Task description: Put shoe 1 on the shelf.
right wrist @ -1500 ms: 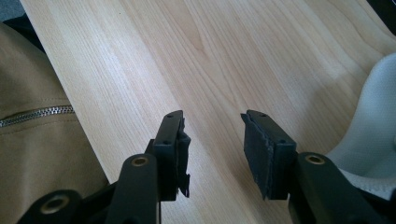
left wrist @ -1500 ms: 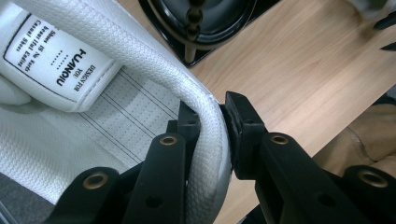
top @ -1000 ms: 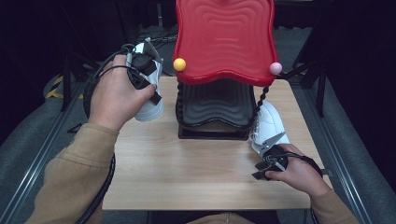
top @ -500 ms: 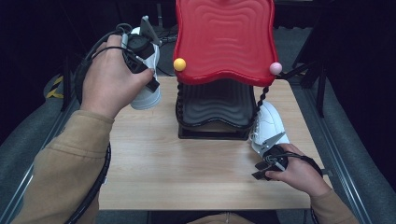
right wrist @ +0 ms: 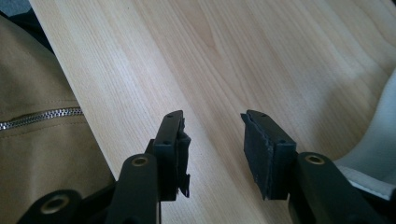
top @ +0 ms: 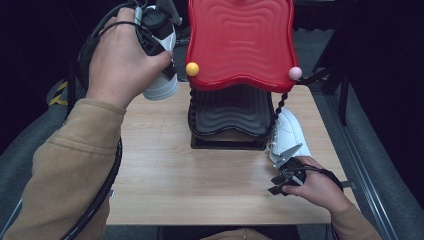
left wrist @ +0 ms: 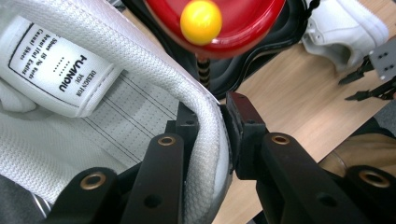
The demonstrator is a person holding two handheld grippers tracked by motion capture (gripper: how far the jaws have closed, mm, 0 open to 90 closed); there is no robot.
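Nearest me, my right gripper (top: 284,176) rests low at the near right corner of the red rack (top: 241,42), its jaws standing apart with only bare table (top: 165,165) between them. A second white shoe (top: 286,136) lies just beyond it, against the rack's right foot, close to the jaws but not gripped.

Farther out, my left gripper (left wrist: 223,135) is clamped on the white shoe (top: 161,86) I am handling: one jaw sits inside the padded collar, the other outside, with the collar wall pinched between them. The shoe hangs off the table to the left of the rack, raised level with the yellow ball (top: 192,69) on the rack's left edge. In the left gripper view that ball (left wrist: 201,21) shows just beyond the shoe's rim.
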